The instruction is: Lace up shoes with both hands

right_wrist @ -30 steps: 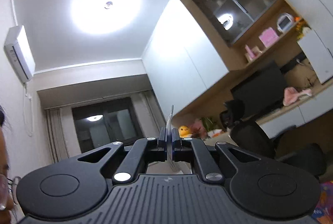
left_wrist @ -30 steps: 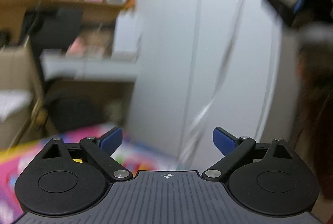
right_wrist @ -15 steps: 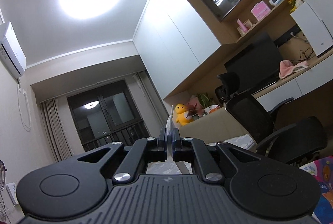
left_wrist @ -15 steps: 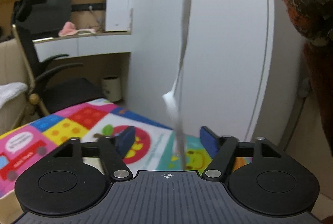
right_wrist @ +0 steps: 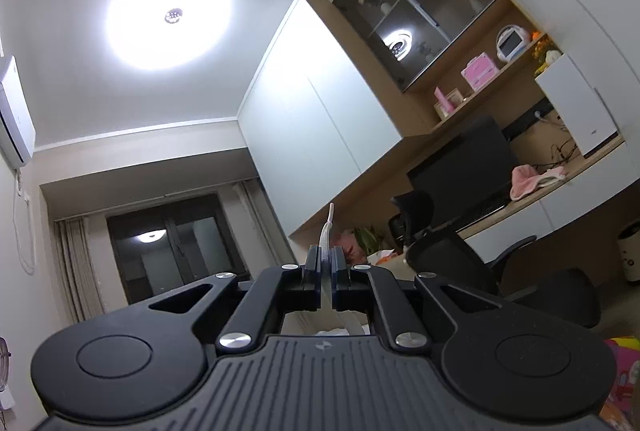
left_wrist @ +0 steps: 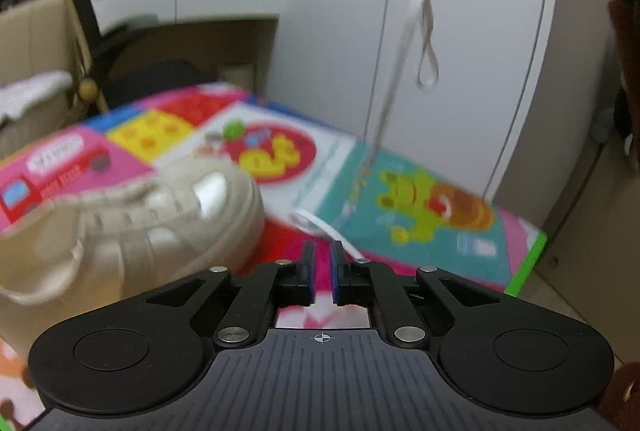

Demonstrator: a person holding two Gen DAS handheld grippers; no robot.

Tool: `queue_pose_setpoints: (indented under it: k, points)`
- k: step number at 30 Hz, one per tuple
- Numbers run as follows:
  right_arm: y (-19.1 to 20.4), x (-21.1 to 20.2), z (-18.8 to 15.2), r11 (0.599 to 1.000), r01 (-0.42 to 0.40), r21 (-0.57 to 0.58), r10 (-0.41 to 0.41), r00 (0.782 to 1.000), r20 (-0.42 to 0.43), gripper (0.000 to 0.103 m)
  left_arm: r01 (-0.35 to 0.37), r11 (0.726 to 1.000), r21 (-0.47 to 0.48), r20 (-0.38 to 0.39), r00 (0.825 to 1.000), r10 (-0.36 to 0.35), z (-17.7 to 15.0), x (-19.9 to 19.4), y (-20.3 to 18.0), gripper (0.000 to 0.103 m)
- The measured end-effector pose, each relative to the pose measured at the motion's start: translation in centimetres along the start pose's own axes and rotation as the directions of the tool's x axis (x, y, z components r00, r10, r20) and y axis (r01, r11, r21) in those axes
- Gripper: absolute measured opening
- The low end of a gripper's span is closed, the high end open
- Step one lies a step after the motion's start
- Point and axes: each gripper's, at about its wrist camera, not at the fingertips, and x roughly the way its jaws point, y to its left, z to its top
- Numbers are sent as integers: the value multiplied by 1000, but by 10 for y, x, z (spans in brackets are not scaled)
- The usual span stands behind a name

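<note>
Left wrist view: left gripper (left_wrist: 322, 273) low over play mat (left_wrist: 432, 207), fingers narrow with a small gap, nothing clearly between them. Beige shoe (left_wrist: 132, 227) near left. White lace (left_wrist: 426, 31) hanging far right before wardrobe (left_wrist: 460, 51), probably pulled up for slack; one end lying just beyond the fingertips.

Right wrist view: right gripper (right_wrist: 327, 277) raised toward ceiling, clamped on lace end (right_wrist: 326, 235). Office chair (right_wrist: 460, 263) far right, no obstacle.
</note>
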Motion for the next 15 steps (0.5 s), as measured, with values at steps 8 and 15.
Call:
queue_pose_setpoints:
  k: [8, 15]
  points:
    - [4, 2, -5, 1000, -16, -6, 16, 1000, -17, 4, 47, 997, 57, 206, 977, -58, 49, -9, -20, 53]
    - [7, -3, -7, 1000, -4, -16, 4, 1000, -28, 4, 76, 995, 67, 180, 980, -87, 50, 10, -26, 7]
